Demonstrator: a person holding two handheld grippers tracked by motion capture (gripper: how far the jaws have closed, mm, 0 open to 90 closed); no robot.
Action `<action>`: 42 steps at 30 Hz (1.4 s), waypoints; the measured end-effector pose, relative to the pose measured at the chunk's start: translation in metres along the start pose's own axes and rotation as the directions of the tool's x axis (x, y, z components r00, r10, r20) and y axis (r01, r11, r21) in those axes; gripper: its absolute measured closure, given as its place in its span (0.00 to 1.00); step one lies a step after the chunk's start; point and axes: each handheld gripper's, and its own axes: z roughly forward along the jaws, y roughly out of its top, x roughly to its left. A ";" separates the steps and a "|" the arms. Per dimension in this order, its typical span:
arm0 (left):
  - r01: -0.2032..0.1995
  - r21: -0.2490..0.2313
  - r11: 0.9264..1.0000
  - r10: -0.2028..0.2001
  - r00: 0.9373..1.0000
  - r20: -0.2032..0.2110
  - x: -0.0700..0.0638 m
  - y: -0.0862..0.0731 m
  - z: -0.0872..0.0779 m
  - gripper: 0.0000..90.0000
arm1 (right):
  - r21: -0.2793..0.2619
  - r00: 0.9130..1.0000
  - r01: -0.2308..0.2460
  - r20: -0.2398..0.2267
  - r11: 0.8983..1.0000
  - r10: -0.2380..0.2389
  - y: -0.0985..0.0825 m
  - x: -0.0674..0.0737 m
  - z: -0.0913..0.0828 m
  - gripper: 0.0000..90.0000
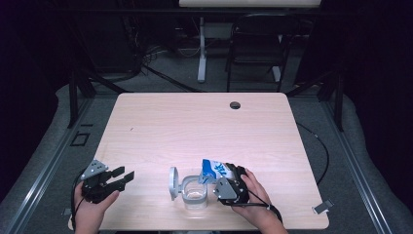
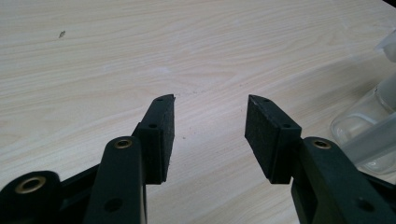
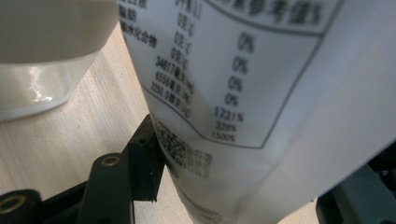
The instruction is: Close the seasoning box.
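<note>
Tabletop of pale wood grain point(image 1: 160, 126) carries the whole scene, with a round cable hole point(image 1: 235, 105) near its far edge. The right gripper point(image 1: 220, 181) is clamped on a blue and white pouch point(image 1: 215, 170), which sits near the table's front edge and is tipped over toward a clear glass jar point(image 1: 196, 195) standing just to its left. In the right gripper view the pouch's white back panel point(image 3: 261, 93) with its printed nutrition table is pressed between the two black jaws, one pad point(image 3: 144, 158) flat against its lower left side, and the jar's rounded glass wall point(image 3: 42, 60) stands close at the upper left. The jar's pale lid point(image 1: 173, 183) stands on edge, hinged open at the jar's left side. Whether anything is coming out of the pouch cannot be told. The left gripper point(image 1: 127, 177) rests well apart from the jar, near the table's front left corner, held in a hand point(image 1: 92, 207) and pointing toward the jar. Its jaws stand wide apart with bare wood between the pads point(image 2: 163, 135) in the left gripper view, and the edge of the jar point(image 2: 369, 130) shows at the right border there. A black chair point(image 1: 255, 48) and a white stand leg point(image 1: 201, 48) are on the dark floor beyond the table.
</note>
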 end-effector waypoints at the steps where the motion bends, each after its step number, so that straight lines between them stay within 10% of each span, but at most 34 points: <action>1: 0.001 0.001 1.000 -0.001 1.000 0.000 0.000 0.000 0.000 0.59 | -0.002 1.000 0.001 -0.002 1.000 -0.001 0.000 0.001 0.000 0.46; 42: 0.004 -0.004 1.000 -0.004 1.000 0.000 0.001 0.001 -0.003 0.59 | 0.061 0.977 0.206 0.048 0.977 -0.209 0.009 0.004 -0.003 0.47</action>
